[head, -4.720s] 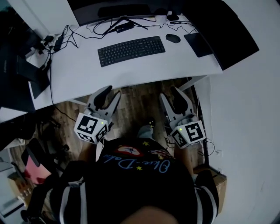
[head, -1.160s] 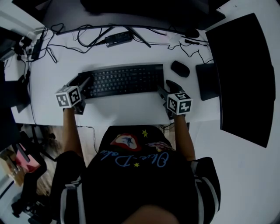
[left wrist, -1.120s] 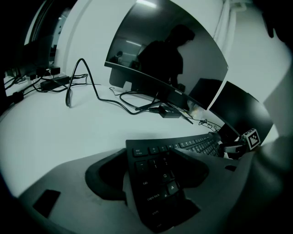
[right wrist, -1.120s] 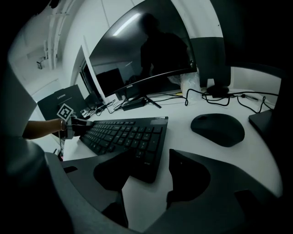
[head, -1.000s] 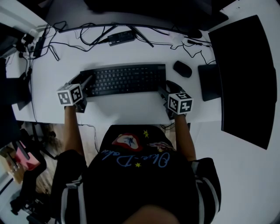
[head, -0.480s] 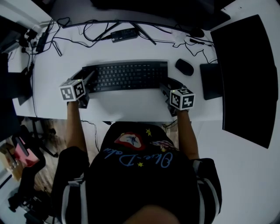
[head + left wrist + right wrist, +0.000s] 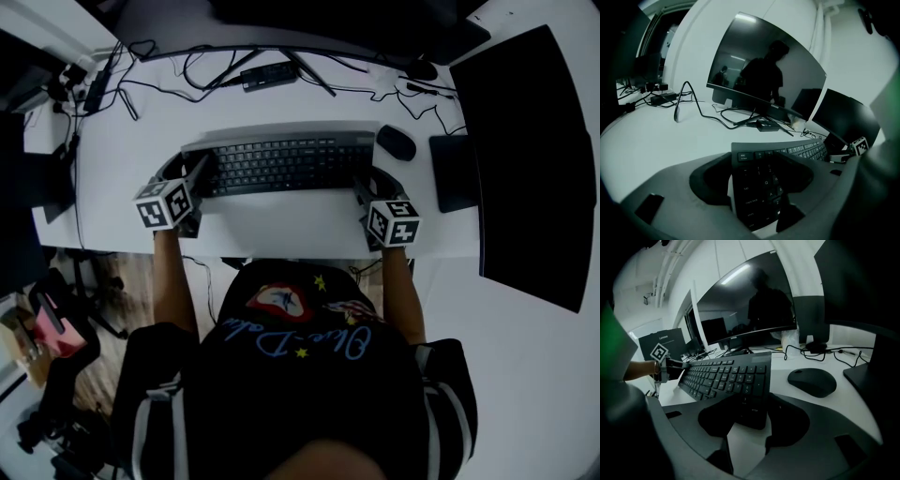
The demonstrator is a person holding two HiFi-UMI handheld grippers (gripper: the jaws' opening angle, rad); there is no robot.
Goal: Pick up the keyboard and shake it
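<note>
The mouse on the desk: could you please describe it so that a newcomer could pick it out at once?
Start at the white desk, then find the black keyboard in its middle. Just past the keyboard's right end lies the mouse: a small, dark, rounded oval, unlike the flat rectangular pad farther right.

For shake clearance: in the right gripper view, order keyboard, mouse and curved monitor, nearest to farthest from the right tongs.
1. keyboard: between the right tongs, which just closed further.
2. mouse: ahead, to the right.
3. curved monitor: farthest back.
</note>
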